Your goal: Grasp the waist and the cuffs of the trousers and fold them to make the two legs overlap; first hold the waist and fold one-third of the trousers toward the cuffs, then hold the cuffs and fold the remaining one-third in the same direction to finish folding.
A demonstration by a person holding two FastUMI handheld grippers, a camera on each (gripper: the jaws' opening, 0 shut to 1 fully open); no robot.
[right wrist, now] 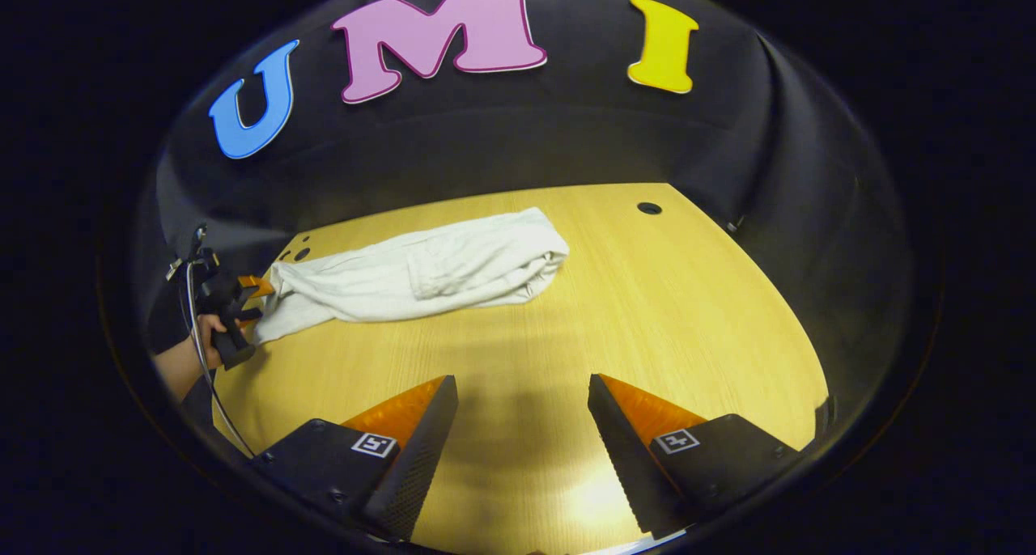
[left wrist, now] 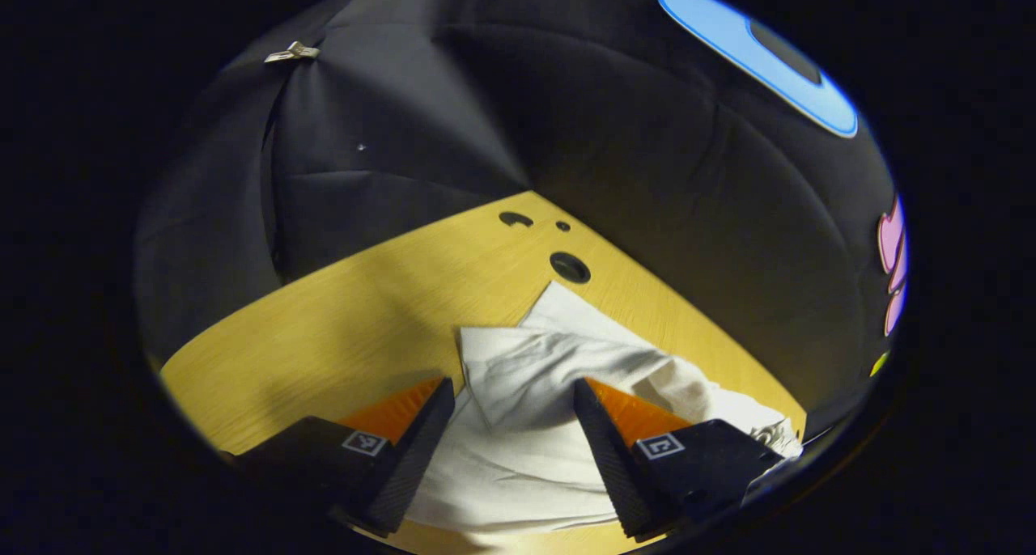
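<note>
Hovering low over one end of the white trousers (left wrist: pixel 534 409), my left gripper (left wrist: pixel 511 438) has its two fingers spread wide, one to each side of the cloth, with nothing pinched between them. In the left gripper view the fabric runs from between my fingertips up toward one o'clock, a folded flap lying on top with its corner toward twelve. The cloth passes under my finger at four o'clock; whether that finger touches it I cannot tell. Past the trousers, at twelve o'clock, three dark holes (left wrist: pixel 569 267) are cut into the wooden table (left wrist: pixel 340 328).

My right gripper (right wrist: pixel 522 450) hangs over bare tabletop, its fingers equally wide apart and holding nothing. In the right gripper view the trousers (right wrist: pixel 421 276) lie well apart from it, up at eleven o'clock, stretched as a long bundle across the table (right wrist: pixel 688 320) with the legs laid one over the other. The rounder, bunched end points toward twelve to one o'clock; the other end reaches nine o'clock, where my left gripper (right wrist: pixel 252 300) sits right at the cloth's edge with my hand (right wrist: pixel 212 330) wrapped around its handle and a cable (right wrist: pixel 198 336) trailing down from it. A single hole (right wrist: pixel 648 208) shows near the table's far edge at one o'clock.
</note>
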